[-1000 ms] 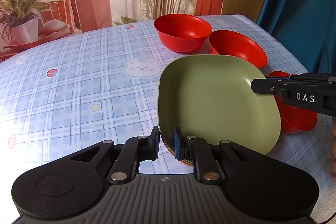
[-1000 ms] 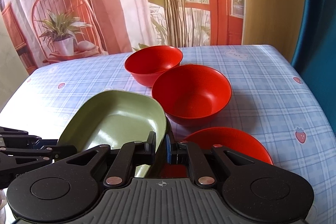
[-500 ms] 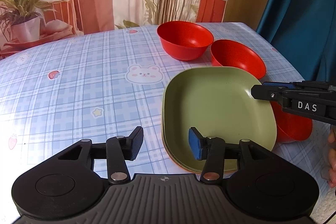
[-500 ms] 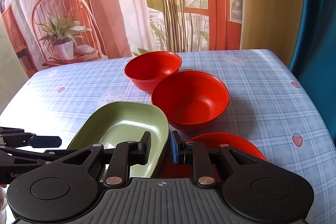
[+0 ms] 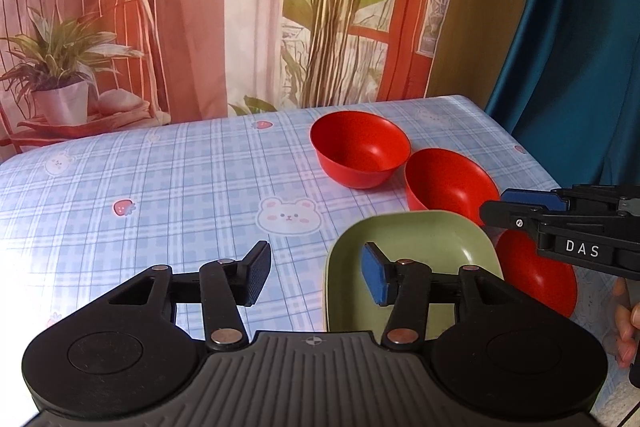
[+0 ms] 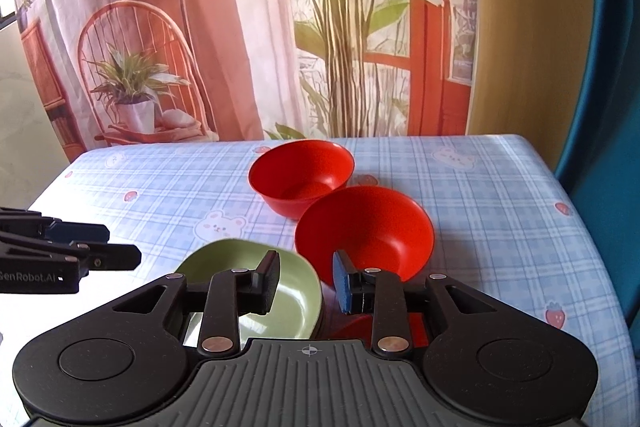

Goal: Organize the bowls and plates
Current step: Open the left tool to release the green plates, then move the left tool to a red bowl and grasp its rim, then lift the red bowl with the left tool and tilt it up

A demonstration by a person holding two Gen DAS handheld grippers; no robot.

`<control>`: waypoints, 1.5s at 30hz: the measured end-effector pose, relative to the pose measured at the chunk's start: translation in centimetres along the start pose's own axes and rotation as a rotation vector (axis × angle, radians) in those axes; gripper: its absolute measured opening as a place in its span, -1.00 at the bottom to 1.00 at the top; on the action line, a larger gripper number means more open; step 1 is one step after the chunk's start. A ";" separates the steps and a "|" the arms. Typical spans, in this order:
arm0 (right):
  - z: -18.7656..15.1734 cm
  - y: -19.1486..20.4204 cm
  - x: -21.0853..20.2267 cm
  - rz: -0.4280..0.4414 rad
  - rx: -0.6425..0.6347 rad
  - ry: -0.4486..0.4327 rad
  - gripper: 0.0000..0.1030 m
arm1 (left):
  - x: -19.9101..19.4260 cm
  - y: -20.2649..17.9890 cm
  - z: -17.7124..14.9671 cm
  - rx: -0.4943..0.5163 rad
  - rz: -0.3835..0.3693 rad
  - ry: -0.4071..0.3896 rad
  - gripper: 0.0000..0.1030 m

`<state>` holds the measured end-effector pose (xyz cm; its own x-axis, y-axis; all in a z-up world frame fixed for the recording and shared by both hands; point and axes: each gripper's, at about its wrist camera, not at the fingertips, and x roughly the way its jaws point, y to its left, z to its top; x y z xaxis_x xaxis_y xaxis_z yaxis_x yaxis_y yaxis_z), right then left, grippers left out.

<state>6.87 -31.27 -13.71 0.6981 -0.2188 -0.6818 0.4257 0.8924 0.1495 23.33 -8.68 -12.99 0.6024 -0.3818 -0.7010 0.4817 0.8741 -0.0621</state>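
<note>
Green plate (image 5: 416, 247): near edge hidden behind the left gripper (image 5: 316, 275) body; any plates stacked beneath cannot be made out. Nearest red bowl (image 5: 536, 275): partly covered by the right gripper (image 5: 520, 211), and in the right wrist view only a sliver (image 6: 352, 327) shows. Hand (image 5: 626, 323): cut off at the frame's right edge.

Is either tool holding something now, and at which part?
Nothing is held. The left tool and the right tool are both open, above the green plate.
</note>
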 end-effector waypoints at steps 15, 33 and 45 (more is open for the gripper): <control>4.3 -1.5 1.2 0.003 -0.061 -0.037 -0.15 | 0.1 0.9 5.7 0.014 0.020 -0.102 0.02; 8.1 -5.6 7.4 -0.055 -0.052 -0.020 -0.14 | 7.2 -0.2 8.8 0.002 -0.001 -0.069 0.01; 8.6 -6.0 13.9 -0.019 -0.017 0.068 -0.18 | 14.4 0.6 7.8 -0.097 -0.046 0.061 -0.13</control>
<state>18.98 -43.07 -17.91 0.6491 -0.2086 -0.7316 0.4283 0.8950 0.1248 37.18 -16.01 -17.57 0.5395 -0.4059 -0.7377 0.4424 0.8821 -0.1618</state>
